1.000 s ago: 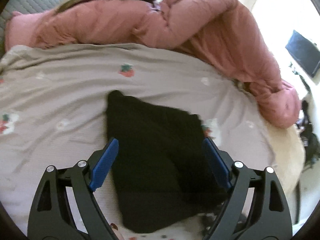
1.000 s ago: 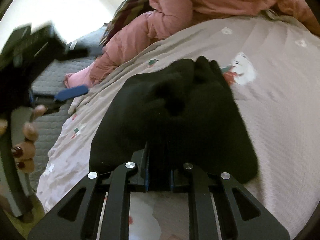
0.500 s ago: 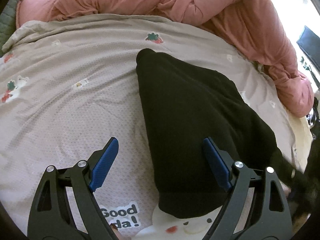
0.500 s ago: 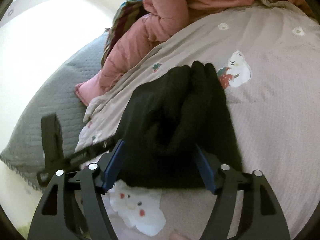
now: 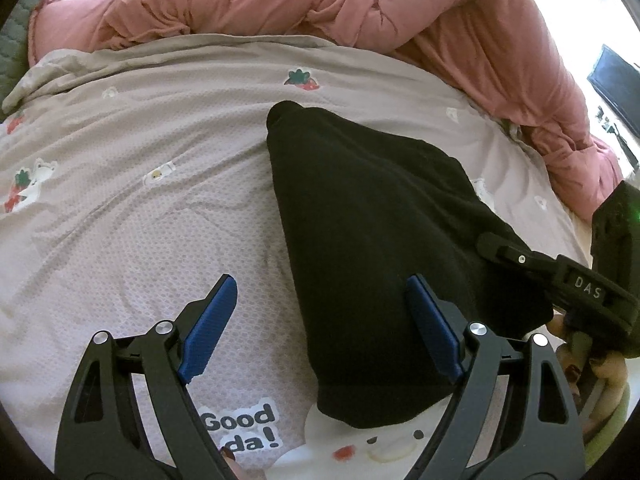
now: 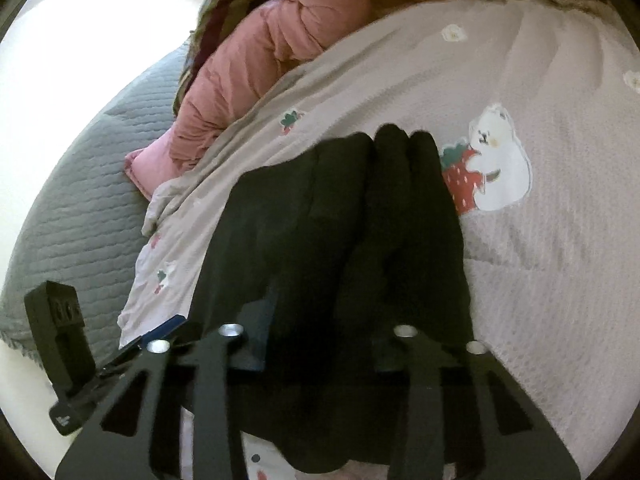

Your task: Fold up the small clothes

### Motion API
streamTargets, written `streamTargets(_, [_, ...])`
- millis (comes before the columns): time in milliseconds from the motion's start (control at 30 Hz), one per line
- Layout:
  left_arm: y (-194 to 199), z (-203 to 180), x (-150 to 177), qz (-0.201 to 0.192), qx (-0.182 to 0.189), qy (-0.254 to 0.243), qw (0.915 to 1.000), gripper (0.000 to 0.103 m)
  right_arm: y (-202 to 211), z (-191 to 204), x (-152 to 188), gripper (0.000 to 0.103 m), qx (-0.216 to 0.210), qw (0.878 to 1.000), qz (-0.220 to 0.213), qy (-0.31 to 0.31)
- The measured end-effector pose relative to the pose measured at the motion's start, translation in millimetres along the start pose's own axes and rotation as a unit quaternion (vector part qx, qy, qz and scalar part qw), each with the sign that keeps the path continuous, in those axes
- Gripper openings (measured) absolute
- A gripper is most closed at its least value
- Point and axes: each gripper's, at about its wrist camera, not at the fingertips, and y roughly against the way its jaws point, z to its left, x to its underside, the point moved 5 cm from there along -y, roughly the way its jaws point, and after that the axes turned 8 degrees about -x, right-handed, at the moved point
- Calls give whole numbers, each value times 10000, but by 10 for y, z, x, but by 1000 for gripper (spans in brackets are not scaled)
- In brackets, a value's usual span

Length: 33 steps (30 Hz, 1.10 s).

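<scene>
A folded black garment (image 5: 372, 240) lies on the printed bedsheet (image 5: 140, 208). My left gripper (image 5: 320, 328) hovers open just above its near left edge, the left pad over bare sheet and the right pad over the cloth. My right gripper (image 6: 320, 344) is at the garment's (image 6: 340, 232) near edge; its jaws are closing, and bunched black cloth fills the gap and hides both pads. The right gripper (image 5: 560, 280) also shows at the right edge of the left wrist view, with a hand behind it. The left gripper (image 6: 64, 352) appears low on the left in the right wrist view.
A rumpled pink duvet (image 5: 360, 8) is heaped along the far side of the bed. A grey quilted cover (image 6: 72, 200) lies left of the sheet. The sheet carries a bear-and-strawberry print (image 6: 488, 168). A dark screen (image 5: 616, 84) stands far right.
The right gripper let go of the garment, spread wide, then narrowed onto its near edge again. The left gripper dropped closer to the bed. The right gripper came into the left wrist view.
</scene>
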Motion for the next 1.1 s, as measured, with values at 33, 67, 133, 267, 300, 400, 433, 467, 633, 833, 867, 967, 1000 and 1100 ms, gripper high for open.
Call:
streamTargets(33, [5, 0, 3, 0, -3, -3, 10000, 79, 10, 16, -4, 27, -4, 10000, -31, 60])
streamTargets(67, [10, -2, 3, 0, 1, -5, 10000, 79, 24, 28, -3, 27, -5, 9999, -57, 111])
streamTargets(133, [33, -6, 12, -9, 11, -20, 10000, 79, 72, 108, -14, 25, 11, 9992, -155, 365])
streamTargets(267, [97, -8, 33, -62, 60, -61, 9999, 79, 237, 309, -29, 24, 70, 9945, -409, 966])
streamTargets(300, [110, -14, 38, -57, 84, -71, 9999, 79, 260, 326, -26, 24, 105, 9938, -433, 1021])
streamTargets(400, [115, -41, 51, -52, 109, -126, 9998, 79, 303, 298, -17, 24, 168, 9930, -461, 1078])
streamTargets(433, [107, -50, 55, -41, 119, -132, 9998, 79, 285, 243, -12, 24, 204, 9937, -431, 1017])
streamTargets(467, [97, -57, 61, -18, 136, -137, 9998, 79, 264, 183, -5, 24, 252, 9946, -391, 926])
streamTargets(633, [42, -78, 95, 69, 151, -211, 9996, 81, 123, -75, 101, 35, 535, 9967, -137, 601])
streamTargets(833, [28, -57, 133, 102, 163, -221, 9996, 84, 179, -222, 202, 48, 656, 9972, -232, 269])
streamTargets(867, [28, -56, 136, 106, 166, -216, 9996, 84, 201, -207, 219, 49, 730, 9965, -263, 315])
streamTargets(967, [28, -57, 142, 118, 175, -208, 9996, 84, 238, -170, 261, 56, 986, 9935, -321, 475])
streamTargets(1000, [27, -58, 145, 122, 182, -210, 9995, 84, 240, -178, 273, 59, 1078, 9923, -319, 513])
streamTargets(1100, [29, -43, 156, 135, 177, -208, 9995, 84, 200, -204, 291, 65, 1329, 9891, -252, 574])
